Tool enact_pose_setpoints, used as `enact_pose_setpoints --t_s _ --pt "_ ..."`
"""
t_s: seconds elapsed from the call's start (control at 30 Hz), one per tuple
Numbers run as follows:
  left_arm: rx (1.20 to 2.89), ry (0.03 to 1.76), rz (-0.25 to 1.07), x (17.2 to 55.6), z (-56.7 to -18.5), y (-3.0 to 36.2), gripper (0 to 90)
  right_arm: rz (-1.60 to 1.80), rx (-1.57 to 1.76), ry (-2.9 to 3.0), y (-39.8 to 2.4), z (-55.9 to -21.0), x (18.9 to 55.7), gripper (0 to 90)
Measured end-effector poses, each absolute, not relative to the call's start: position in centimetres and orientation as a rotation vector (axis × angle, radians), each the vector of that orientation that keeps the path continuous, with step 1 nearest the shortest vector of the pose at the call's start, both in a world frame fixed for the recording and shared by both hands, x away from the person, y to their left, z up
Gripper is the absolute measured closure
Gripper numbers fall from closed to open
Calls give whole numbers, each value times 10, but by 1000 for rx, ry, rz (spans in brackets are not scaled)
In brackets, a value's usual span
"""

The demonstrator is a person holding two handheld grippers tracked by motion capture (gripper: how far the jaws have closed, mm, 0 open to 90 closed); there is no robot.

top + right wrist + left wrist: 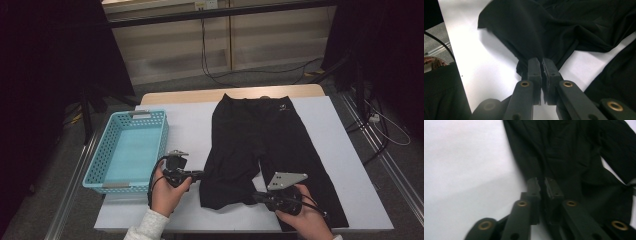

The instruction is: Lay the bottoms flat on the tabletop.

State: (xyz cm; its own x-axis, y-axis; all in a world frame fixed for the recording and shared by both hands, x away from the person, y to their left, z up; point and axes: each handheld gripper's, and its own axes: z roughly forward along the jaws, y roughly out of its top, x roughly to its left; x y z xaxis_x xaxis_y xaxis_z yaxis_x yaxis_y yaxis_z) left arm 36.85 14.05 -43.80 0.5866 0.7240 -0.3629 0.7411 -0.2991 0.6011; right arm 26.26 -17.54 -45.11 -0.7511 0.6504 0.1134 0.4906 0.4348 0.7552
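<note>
Black shorts (260, 135) lie spread on the white-covered counter (345, 165), waistband at the far edge, legs toward the person. Left gripper (199, 175) sits at the left leg's outer edge, jaws nearly together with a sliver of gap; fabric between them cannot be confirmed. Right gripper (256, 196) is clamped on the bunched left-leg hem. Turquoise basket (150, 116) stands left of the garment

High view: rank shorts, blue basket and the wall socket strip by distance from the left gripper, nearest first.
From the left gripper:
1. Black shorts, right at its jaws, on its right.
2. Blue basket, just to its left on the table's left edge.
3. Wall socket strip, far off at the top, beyond the table.
</note>
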Motion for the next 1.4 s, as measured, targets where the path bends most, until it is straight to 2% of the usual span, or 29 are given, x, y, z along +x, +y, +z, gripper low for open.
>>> enact_pose_setpoints --t_s 0.1,0.2,0.3,0.4,0.63,0.67,0.83,1.4 --pt "2065 1157 10 378 -443 137 662 1213 1006 2489 -176 -451 261 858" --pt "2076 1157 76 386 -449 131 608 1210 1003 2491 -175 -451 258 858" --pt "2066 1163 97 393 -454 127 602 1208 995 2496 -175 -451 256 858" --pt "2075 1153 110 395 -455 124 625 1204 996 2499 -175 -452 254 857" --pt "2051 1196 32 397 -458 117 882 1199 994 2502 -174 -452 252 857" --pt "2050 1202 18 397 -458 117 894 1199 991 2504 -174 -452 252 857" --pt "2062 1210 -13 396 -453 120 900 1200 988 2505 -175 -453 251 857" --pt "1957 1215 0 389 -427 144 900 1238 947 2525 -169 -445 244 858"
